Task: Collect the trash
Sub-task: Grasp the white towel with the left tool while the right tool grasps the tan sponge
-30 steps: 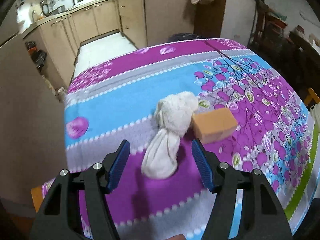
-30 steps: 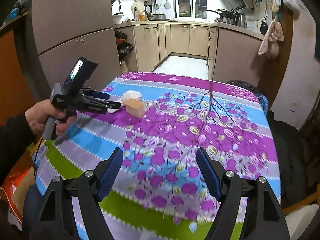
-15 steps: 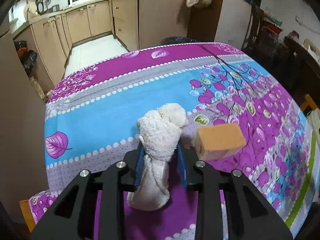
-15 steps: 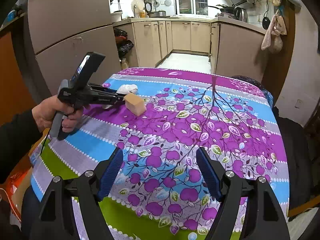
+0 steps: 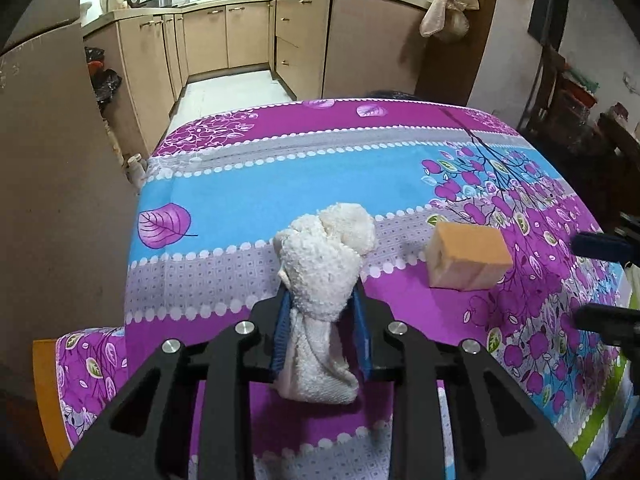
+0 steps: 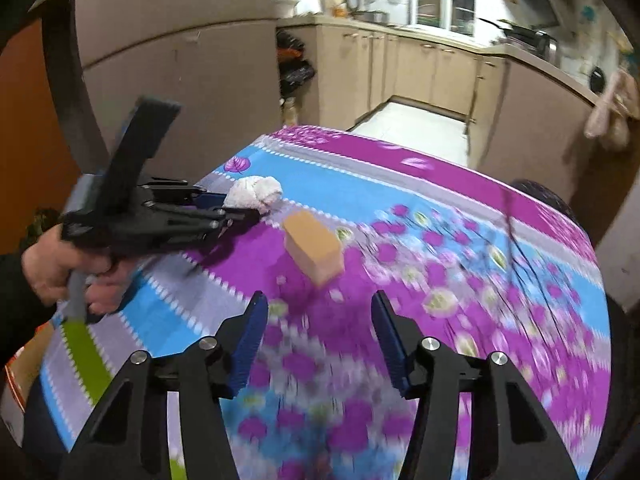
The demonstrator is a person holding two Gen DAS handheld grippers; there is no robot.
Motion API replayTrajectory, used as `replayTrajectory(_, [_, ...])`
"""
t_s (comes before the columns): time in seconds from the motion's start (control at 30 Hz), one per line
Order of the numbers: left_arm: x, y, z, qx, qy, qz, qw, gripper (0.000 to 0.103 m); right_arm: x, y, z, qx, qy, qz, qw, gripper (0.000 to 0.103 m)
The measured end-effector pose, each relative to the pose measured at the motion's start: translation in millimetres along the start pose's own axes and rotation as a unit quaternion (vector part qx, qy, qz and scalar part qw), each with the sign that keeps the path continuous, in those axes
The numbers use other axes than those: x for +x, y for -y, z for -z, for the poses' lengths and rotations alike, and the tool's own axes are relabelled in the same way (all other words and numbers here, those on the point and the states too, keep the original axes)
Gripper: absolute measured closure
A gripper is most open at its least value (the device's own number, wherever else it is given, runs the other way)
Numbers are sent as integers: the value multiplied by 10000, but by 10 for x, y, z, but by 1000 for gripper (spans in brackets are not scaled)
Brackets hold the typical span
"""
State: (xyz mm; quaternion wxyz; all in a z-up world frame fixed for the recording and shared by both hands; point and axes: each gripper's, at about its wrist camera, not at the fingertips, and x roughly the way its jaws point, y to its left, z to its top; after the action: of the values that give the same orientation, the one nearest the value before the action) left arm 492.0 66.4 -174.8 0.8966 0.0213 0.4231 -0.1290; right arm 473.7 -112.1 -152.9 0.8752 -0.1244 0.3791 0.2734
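Left tool: jaws clamped narrow on the white rolled cloth, which rests on the desk near its left edge. Right tool: jaws have just been closing, nothing between them. Beyond it, the orange block lies just right of the cloth, apart from both tools

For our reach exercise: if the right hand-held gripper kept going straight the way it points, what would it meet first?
Probably the orange block, lying just beyond the right hand-held gripper; blur leaves depth unsure.
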Motion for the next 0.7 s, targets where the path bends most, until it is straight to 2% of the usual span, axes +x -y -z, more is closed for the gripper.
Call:
replayTrajectory(0.17, [-7,-8,5,-9,0,12,10000,77,354,-91,-224,-436,-164,56,9989,48])
replayTrajectory(0.33, [-6,-1,10,0,-2,2,10000,77,507,-76,-302,-358,-174,117,9991,49])
replayTrajectory(0.4, [-5,-8,11,4,-2,-2,10000,77,535,-62,-301,-331,-176,177,9991,54])
replayTrajectory(0.7, [-1,-10,5,-12,-5,14,10000,77,656,-6,-348,-325,-164,202,9991,54])
